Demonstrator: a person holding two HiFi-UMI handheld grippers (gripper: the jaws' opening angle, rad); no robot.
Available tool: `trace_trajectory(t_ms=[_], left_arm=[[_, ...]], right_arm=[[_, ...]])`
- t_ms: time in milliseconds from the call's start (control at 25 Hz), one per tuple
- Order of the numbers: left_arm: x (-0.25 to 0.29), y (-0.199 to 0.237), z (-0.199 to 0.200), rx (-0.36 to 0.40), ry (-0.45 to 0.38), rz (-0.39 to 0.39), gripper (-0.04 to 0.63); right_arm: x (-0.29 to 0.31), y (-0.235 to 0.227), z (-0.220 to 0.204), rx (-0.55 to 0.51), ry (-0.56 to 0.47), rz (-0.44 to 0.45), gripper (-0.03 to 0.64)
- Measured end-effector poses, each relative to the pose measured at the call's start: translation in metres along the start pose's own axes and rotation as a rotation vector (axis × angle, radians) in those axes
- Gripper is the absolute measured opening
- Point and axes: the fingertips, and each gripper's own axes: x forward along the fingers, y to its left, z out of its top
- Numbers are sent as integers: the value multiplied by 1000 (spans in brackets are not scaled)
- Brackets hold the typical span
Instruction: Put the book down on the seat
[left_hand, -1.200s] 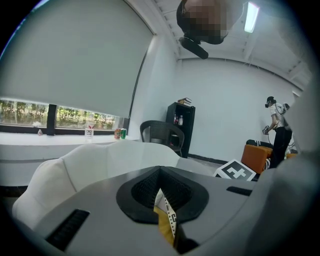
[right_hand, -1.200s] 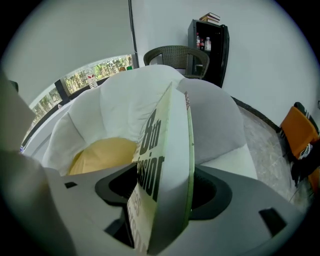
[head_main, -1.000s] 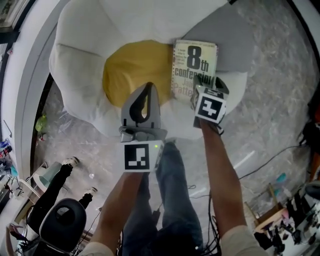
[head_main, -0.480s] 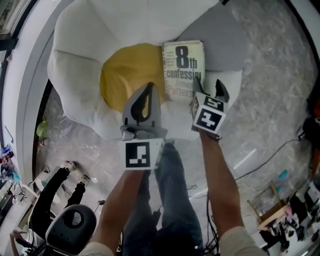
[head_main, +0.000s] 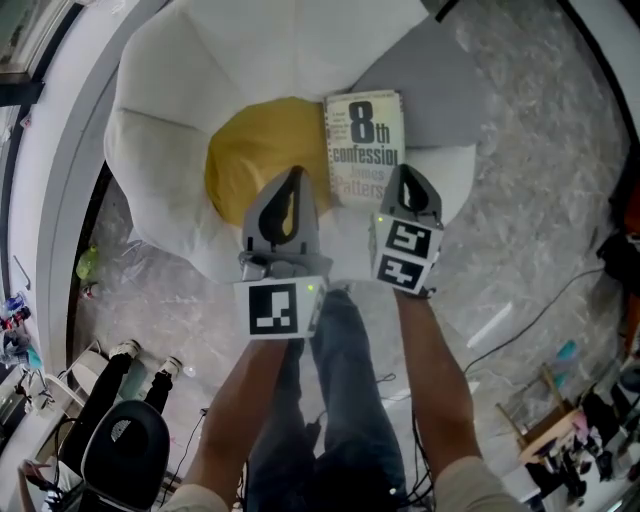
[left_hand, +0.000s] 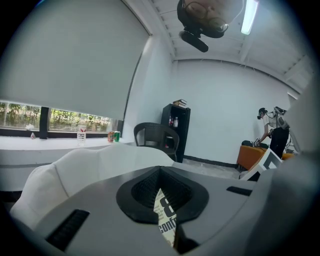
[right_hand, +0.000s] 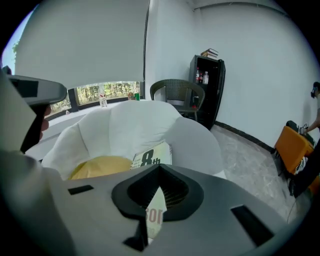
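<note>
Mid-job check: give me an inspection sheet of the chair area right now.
Surface: white padded armchair, its seat carrying book and cushion.
Job's things: pale paperback book lies flat on the seat, cover up, beside round yellow cushion.
Clutter: small items on floor, unidentifiable.
Grippers: left hand-held gripper shut, empty; right hand-held gripper jaws just closed, nothing between them.
Cables: black cable across floor.
Surroundings: grey marbled floor; black office chair.

The left gripper shows its fingers together, the book glimpsed between them, white seat beyond.
</note>
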Motion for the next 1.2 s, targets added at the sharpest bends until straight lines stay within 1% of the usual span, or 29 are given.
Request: trace_trajectory(t_ms=[160, 320, 440, 600, 800, 1080, 1200], left_arm=[[-7, 4, 7, 6, -4, 4, 5], [-16, 11, 15, 7, -7, 10, 6], [-23, 16, 26, 5, -15, 14, 5], [-37, 18, 53, 10, -40, 13, 6], [-67, 27, 110, 4, -88, 24, 5], [-125, 39, 214, 30, -183, 36, 5], [-156, 41, 258, 25, -221, 41, 6]], right_arm=[[-10, 8, 6, 37, -14, 19, 3], [-22, 15, 19, 38, -46, 21, 3], [-35, 19, 37, 41, -94, 20, 3], [-67, 28, 72, 65, -192, 44, 3], [-130, 50, 132, 61, -334, 91, 4], [-239, 78, 231, 72, -526, 157, 3], [-292, 88, 267, 68, -601, 174, 3]])
